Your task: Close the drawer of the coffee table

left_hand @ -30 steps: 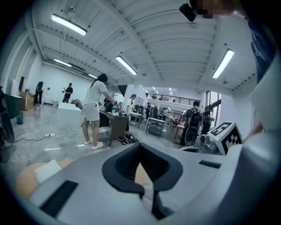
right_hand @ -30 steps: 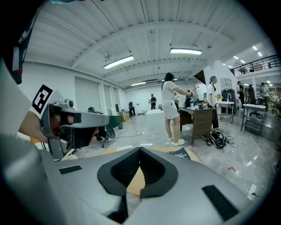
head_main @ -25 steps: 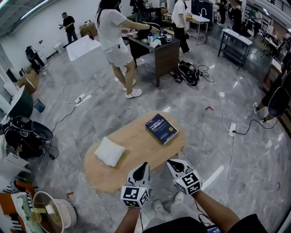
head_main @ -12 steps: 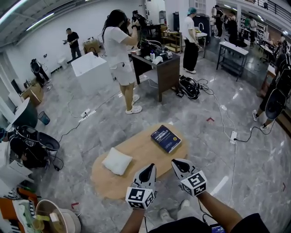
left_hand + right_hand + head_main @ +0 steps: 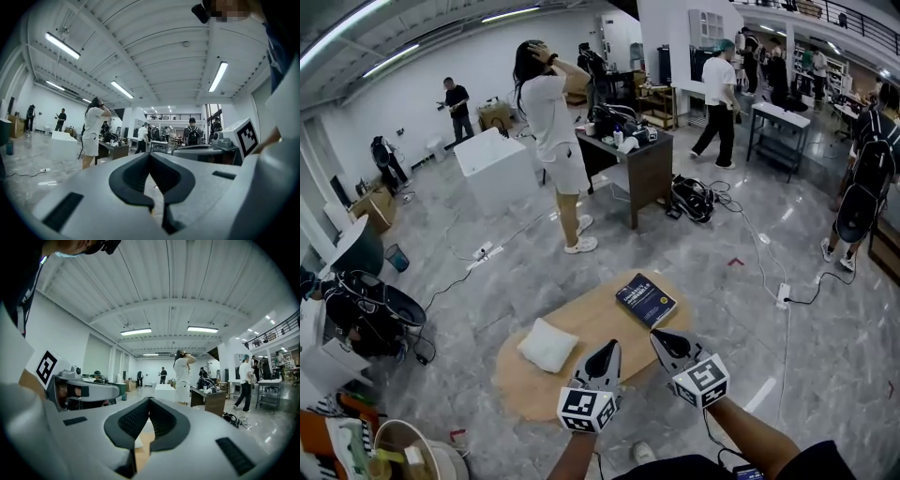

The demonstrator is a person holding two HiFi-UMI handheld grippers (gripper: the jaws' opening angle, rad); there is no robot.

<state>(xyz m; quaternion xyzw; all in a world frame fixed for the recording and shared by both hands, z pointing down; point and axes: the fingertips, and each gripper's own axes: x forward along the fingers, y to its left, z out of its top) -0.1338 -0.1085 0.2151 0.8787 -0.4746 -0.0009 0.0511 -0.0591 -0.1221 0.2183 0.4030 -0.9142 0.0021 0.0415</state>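
The oval wooden coffee table point(image 5: 600, 326) stands on the marble floor just ahead of me. A dark blue book point(image 5: 646, 300) lies on its right part and a white cushion point(image 5: 548, 344) on its left. No drawer shows in any view. My left gripper point(image 5: 607, 350) hovers over the table's near edge, jaws together and holding nothing. My right gripper point(image 5: 659, 339) hangs beside it, also shut and empty. In the left gripper view the left gripper point(image 5: 150, 154) points level into the room. A strip of tabletop point(image 5: 143, 446) shows below the right gripper point(image 5: 149, 399).
A person in white point(image 5: 553, 122) stands beyond the table next to a dark desk point(image 5: 633, 155). Cables and a power strip point(image 5: 783, 292) cross the floor on the right. A white block point(image 5: 495, 164) stands at the back left, and a bucket point(image 5: 403, 450) and clutter at the near left.
The head view has tipped upward, so the table sits lower in the frame. Both grippers stayed shut, side by side. The person in white raised both hands to the head.
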